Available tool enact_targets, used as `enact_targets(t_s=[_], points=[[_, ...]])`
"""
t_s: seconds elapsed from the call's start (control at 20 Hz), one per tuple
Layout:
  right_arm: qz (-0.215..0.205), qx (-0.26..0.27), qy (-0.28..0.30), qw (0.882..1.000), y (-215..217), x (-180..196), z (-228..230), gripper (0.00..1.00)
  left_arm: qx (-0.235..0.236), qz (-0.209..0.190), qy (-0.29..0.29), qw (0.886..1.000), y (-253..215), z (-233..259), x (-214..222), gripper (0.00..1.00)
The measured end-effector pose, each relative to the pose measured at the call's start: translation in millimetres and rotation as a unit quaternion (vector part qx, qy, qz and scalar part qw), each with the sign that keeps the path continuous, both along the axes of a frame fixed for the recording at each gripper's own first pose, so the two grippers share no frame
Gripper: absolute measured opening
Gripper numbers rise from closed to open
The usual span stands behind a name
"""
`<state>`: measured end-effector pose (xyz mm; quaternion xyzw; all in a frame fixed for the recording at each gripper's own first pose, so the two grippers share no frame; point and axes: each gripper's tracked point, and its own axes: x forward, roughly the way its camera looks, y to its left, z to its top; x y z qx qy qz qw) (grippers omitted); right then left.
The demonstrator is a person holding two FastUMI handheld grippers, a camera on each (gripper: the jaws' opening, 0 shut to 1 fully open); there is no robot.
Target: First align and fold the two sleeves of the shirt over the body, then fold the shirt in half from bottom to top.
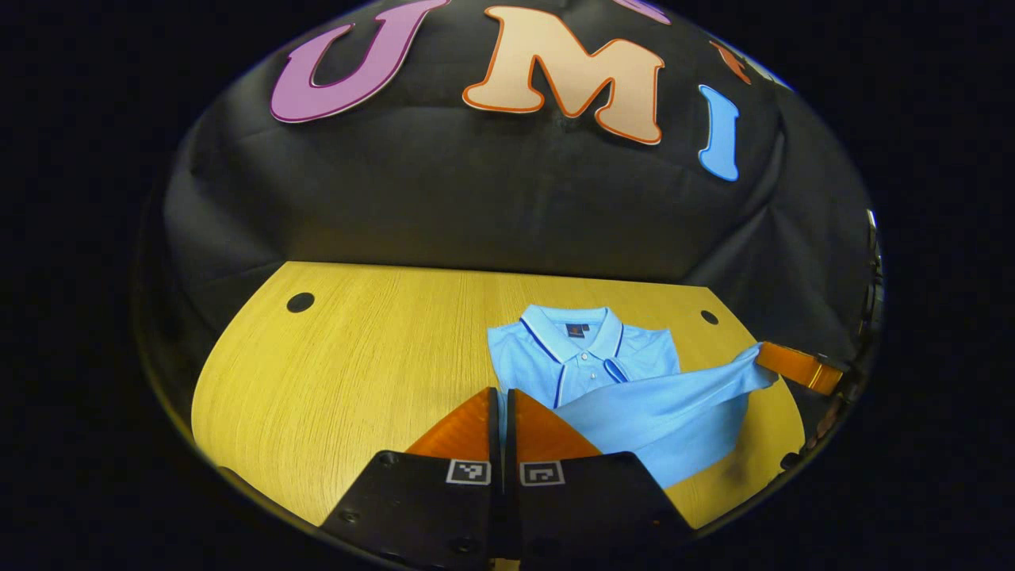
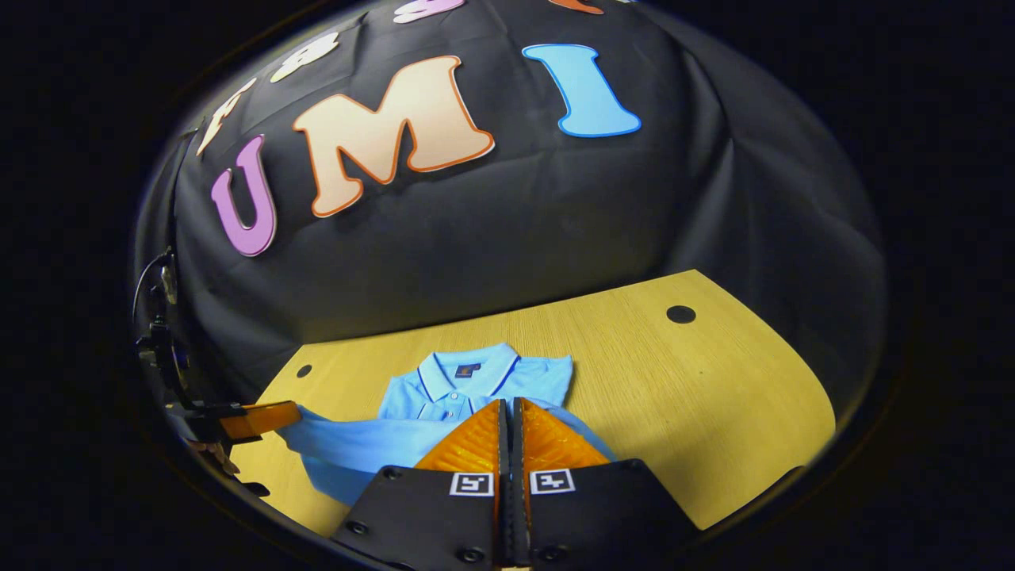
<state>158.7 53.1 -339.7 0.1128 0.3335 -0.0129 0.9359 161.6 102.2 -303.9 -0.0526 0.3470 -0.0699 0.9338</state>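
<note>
A light blue polo shirt (image 1: 587, 357) lies collar-far on the yellow wooden table (image 1: 357, 357). Its bottom hem (image 1: 674, 404) is lifted off the table and stretched as a band between both grippers. My left gripper (image 1: 503, 392) is shut on one hem corner, low in the left gripper view. My right gripper (image 1: 763, 354) pinches the other corner at the far right. In the right gripper view, my right gripper (image 2: 507, 403) is shut on the hem in front of the shirt (image 2: 476, 377). There the left gripper (image 2: 296, 412) holds the stretched corner at the left.
The table has small round black holes near its far corners (image 1: 300, 302) (image 1: 709, 317) (image 2: 680, 314). Bare wood (image 2: 698, 412) spreads to the right of the shirt in the right gripper view. The black cloth wall rises just behind the table's far edge.
</note>
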Motion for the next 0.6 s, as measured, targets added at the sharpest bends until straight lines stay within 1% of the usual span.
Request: enact_targets(t_s=[0.1,0.3,0.45,0.55,0.6], points=[[-0.010,-0.005,-0.005,1.000,-1,24,-12,0.02,-0.007,-0.002,0.000,1.000,-2,-7,23,0.00],[-0.039,-0.003,0.002,0.999,-6,60,-44,0.02,0.003,-0.018,-0.002,1.000,-5,-31,68,0.00],[-0.061,-0.008,0.024,0.998,-15,75,-73,0.02,0.005,-0.025,0.005,1.000,-8,-50,89,0.00],[-0.072,-0.012,0.034,0.997,-21,78,-87,0.02,0.011,-0.024,0.007,1.000,-6,-60,95,0.00],[-0.073,-0.015,0.040,0.996,-22,76,-91,0.02,0.007,-0.022,0.008,1.000,-6,-64,95,0.00]])
